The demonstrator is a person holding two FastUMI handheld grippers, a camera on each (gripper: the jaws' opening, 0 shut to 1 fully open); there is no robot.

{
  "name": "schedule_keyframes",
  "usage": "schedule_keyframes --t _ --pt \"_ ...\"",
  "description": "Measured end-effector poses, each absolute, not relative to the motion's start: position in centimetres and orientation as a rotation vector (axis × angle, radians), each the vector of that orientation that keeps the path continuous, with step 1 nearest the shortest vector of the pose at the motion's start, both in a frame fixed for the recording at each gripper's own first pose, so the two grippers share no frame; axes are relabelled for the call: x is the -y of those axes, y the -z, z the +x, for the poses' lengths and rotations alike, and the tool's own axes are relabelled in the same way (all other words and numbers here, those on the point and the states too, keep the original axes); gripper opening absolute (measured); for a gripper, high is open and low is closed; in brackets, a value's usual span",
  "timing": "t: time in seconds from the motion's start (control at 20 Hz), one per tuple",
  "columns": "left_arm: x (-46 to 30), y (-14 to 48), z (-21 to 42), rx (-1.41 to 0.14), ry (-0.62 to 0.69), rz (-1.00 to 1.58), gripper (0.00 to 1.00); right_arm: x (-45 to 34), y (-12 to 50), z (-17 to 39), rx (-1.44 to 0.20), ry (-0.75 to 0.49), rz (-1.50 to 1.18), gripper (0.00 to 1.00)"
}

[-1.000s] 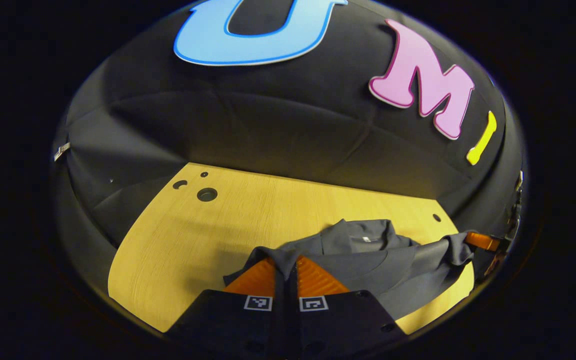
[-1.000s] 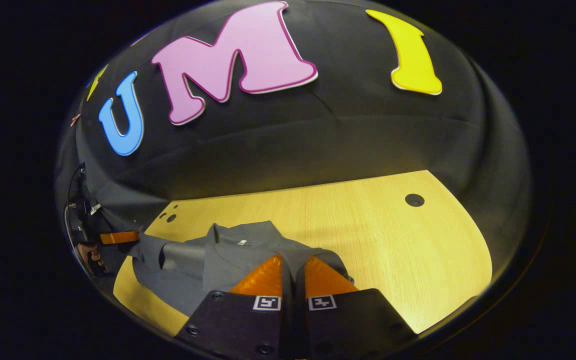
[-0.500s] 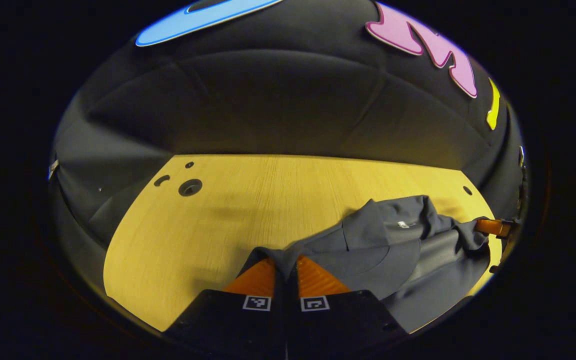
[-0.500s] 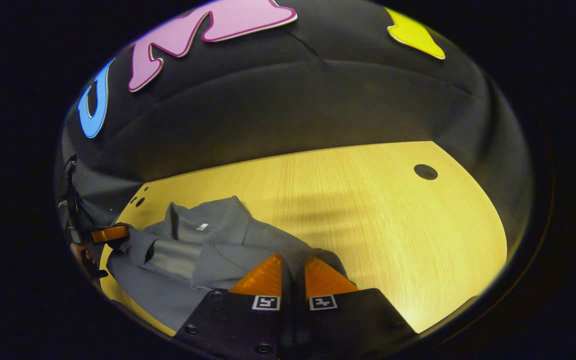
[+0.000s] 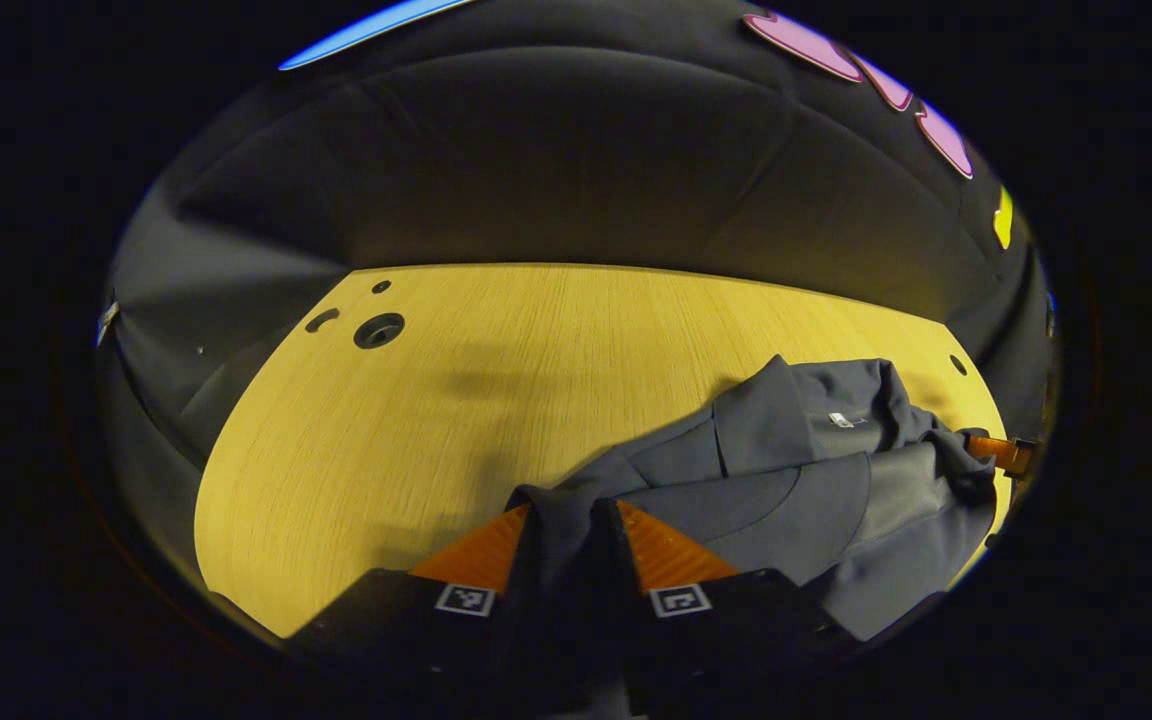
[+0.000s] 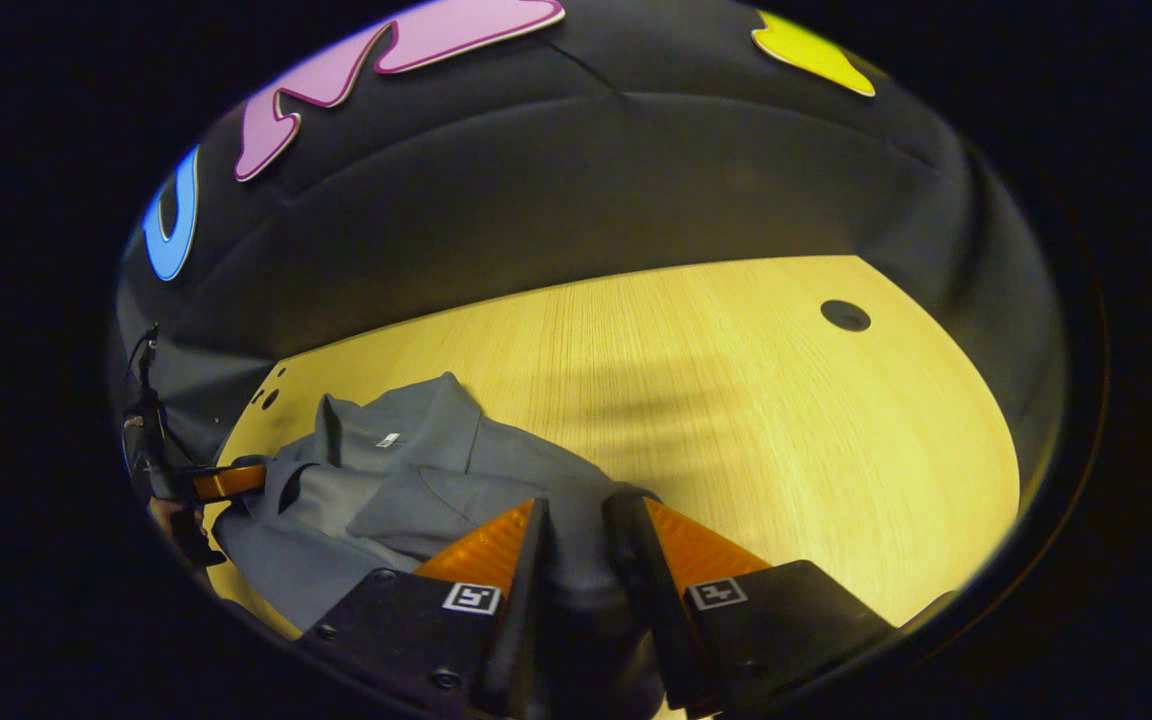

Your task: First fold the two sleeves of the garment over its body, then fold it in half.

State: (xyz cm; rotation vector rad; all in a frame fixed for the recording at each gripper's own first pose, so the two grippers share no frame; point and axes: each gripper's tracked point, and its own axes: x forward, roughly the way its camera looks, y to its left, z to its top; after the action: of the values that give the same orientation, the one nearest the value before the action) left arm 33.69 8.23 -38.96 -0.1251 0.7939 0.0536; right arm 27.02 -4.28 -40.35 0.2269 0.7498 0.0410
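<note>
Grey collared shirt (image 5: 796, 480) is lying rumpled on the wooden bench (image 5: 496, 370), and both claws, left (image 5: 564, 530) and right (image 6: 581, 535), are sitting spread with cloth between the fingers.

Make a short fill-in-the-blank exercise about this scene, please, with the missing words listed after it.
1. The grey garment lies on a wooden ____.
2. In the right gripper view, the right tool has its fingers ____, with grey cloth between them.
3. In the left gripper view, the small white tag sits at the garment's ____.
4. Near the table edge, round ____ show in the wood.

Missing words: table; apart; collar; holes
</note>
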Motion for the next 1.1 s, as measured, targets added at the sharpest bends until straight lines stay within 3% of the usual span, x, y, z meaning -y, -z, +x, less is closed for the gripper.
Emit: schedule_keyframes --t 0.05,0.1,0.15,0.25,0.35,0.4,0.65,1.1 --pt "-8.1 38.7 33.4 -0.793 -0.05 -0.143 0.53 4.1 39.7 26.7 -0.744 -0.046 0.222 0.43" --pt "-7.7 38.4 33.2 -0.789 -0.039 -0.167 0.63 4.0 39.0 26.3 -0.738 -0.05 0.221 0.72" --pt "-7.0 37.6 32.9 -0.774 -0.015 -0.192 0.73 3.9 38.3 26.0 -0.732 -0.054 0.219 0.78" --pt "-6.7 36.4 32.1 -0.741 0.003 -0.192 0.87 3.7 36.8 25.0 -0.714 -0.058 0.221 0.8" --pt "-6.4 34.4 31.0 -0.702 0.012 -0.163 0.96 3.1 35.1 23.9 -0.695 -0.071 0.226 0.86" --pt "-6.0 33.5 30.4 -0.685 0.017 -0.147 0.96 2.8 34.3 23.3 -0.684 -0.077 0.227 0.91" --pt "-4.8 28.0 25.8 -0.598 0.062 -0.129 0.96 1.0 30.1 19.3 -0.631 -0.132 0.198 0.98" --pt "-3.0 22.2 16.0 -0.506 0.121 -0.091 0.96 -1.6 23.8 10.8 -0.532 -0.198 0.17 0.98"
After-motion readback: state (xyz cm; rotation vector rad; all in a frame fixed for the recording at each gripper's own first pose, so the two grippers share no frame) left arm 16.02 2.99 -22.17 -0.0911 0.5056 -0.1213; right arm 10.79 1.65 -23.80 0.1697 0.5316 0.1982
